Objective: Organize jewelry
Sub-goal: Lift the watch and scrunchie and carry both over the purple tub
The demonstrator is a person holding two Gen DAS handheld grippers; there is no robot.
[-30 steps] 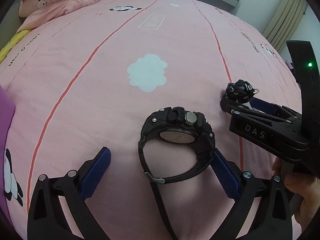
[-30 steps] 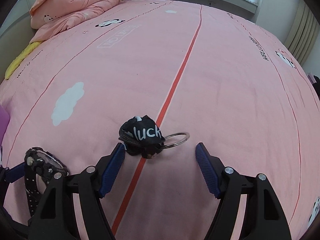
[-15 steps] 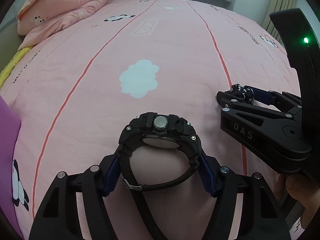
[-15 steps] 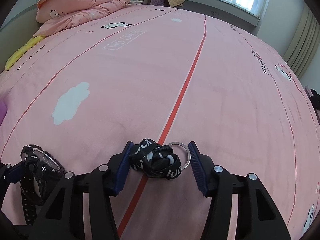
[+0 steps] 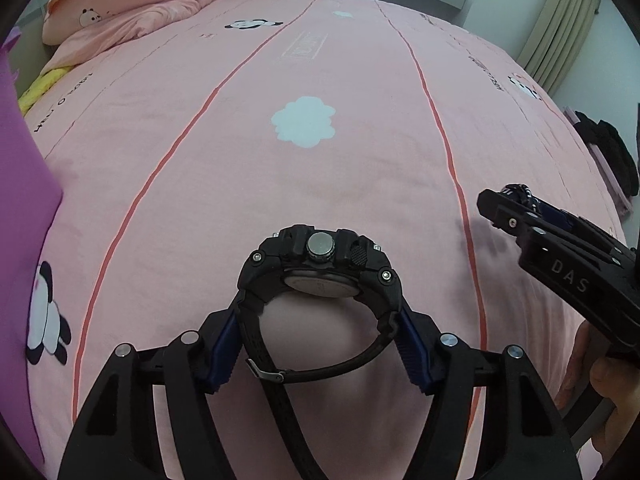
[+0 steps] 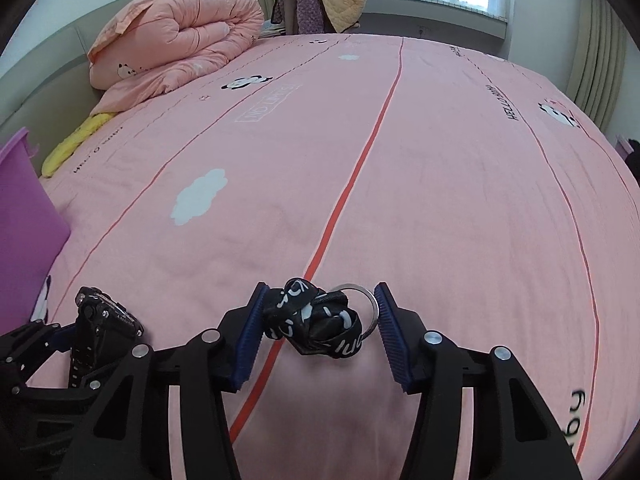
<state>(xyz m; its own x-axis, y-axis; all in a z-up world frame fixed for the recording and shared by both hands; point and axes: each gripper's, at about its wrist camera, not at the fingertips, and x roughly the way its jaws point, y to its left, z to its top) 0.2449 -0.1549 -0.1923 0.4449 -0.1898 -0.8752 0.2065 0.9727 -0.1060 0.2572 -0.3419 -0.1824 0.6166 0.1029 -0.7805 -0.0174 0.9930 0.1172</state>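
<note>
watch (image 5: 320, 276): chunky black case with round steel button on the upper edge, small screws at the corners, dial facing down and away; strap looped beneath, metal buckle at lower left of the loop, loose strap end trailing toward the camera.
watch place: raised off the pink bedsheet (image 5: 224, 184), between the blue pads of the left gripper (image 5: 320, 344).
left gripper: clamped on the watch, one pad against each side of the strap near the case.
lanyard (image 6: 314, 326): black fabric strip with white lettering, bunched into a knot, silver key ring (image 6: 362, 308) at its right side.
lanyard place: lifted clear of the sheet, above a red stripe, between the blue pads of the right gripper (image 6: 318, 332).
right gripper: closed around the lanyard bundle, left pad on the fabric, right pad against the ring.
hand (image 5: 600, 384): at lower right of the left view, on the right gripper's handle.
purple bin (image 6: 24, 216): at the left edge of the bed.
folded quilt (image 6: 176, 40): pink, at the far left corner.
cloud print (image 5: 304, 120): white, on the sheet beyond the watch.
</note>
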